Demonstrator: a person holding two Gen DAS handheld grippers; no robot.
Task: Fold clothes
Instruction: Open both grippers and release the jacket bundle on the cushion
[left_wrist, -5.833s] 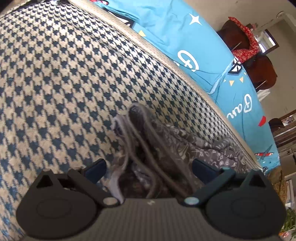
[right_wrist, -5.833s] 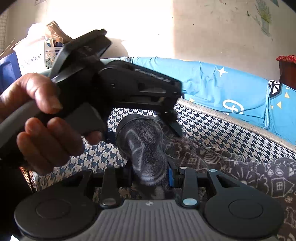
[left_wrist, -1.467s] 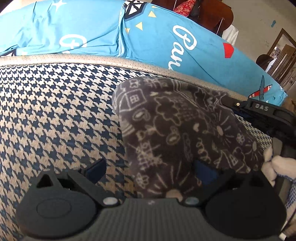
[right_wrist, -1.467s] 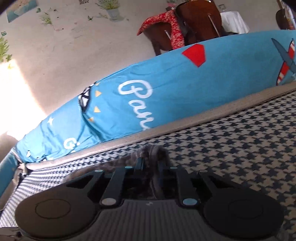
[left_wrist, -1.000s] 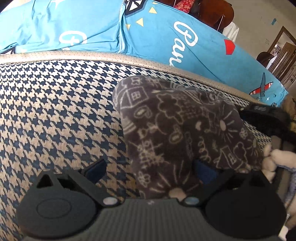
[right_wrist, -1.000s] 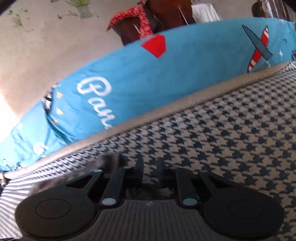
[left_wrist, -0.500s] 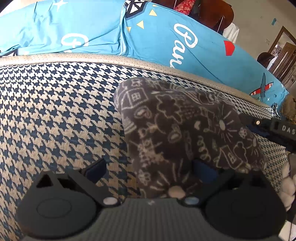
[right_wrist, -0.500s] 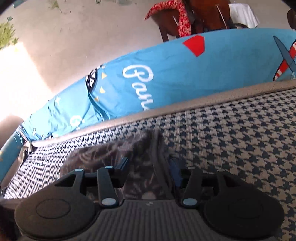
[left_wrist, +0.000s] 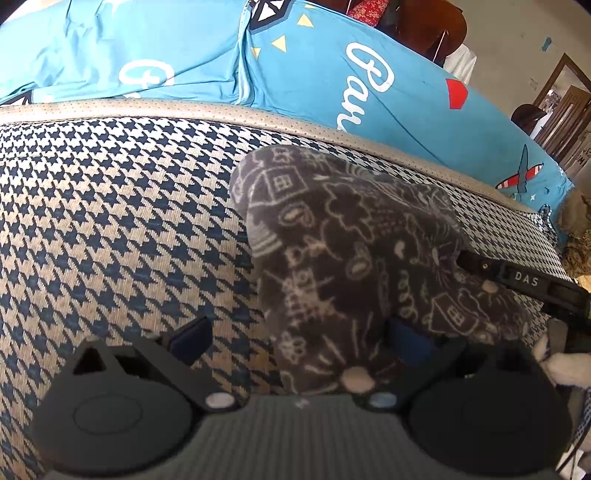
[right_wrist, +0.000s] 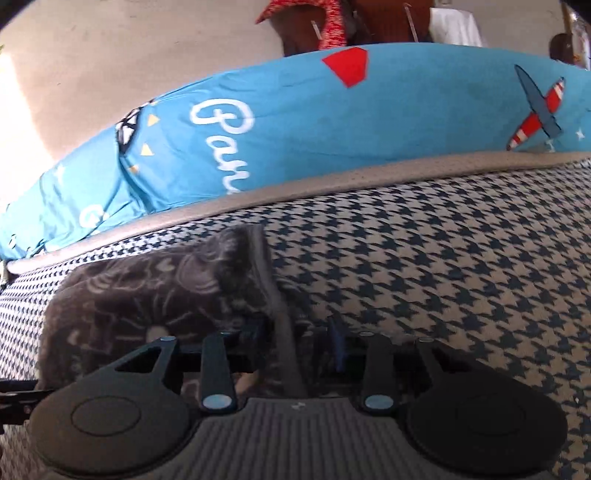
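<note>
A folded grey fleece garment (left_wrist: 343, 251) with white doodle print lies on the houndstooth cushion (left_wrist: 110, 221). My left gripper (left_wrist: 295, 336) is open, its jaws wide apart around the garment's near end, the right pad partly under the cloth. In the right wrist view the garment (right_wrist: 147, 288) lies left of centre with its grey edge running between the jaws. My right gripper (right_wrist: 299, 332) is open, jaws a little apart around that edge. Its black body (left_wrist: 524, 284) shows at the garment's right side in the left wrist view.
A bright blue printed sheet (left_wrist: 332, 74) covers the backrest behind the cushion's beige piping (right_wrist: 369, 181). A wooden chair with red cloth (right_wrist: 332, 22) stands beyond. A white fluffy thing (left_wrist: 565, 365) sits at the right edge.
My right gripper was shut on the garment's edge one second ago; it has opened and let go. The garment now rests on the cushion. My left gripper has stayed open and nearly still.
</note>
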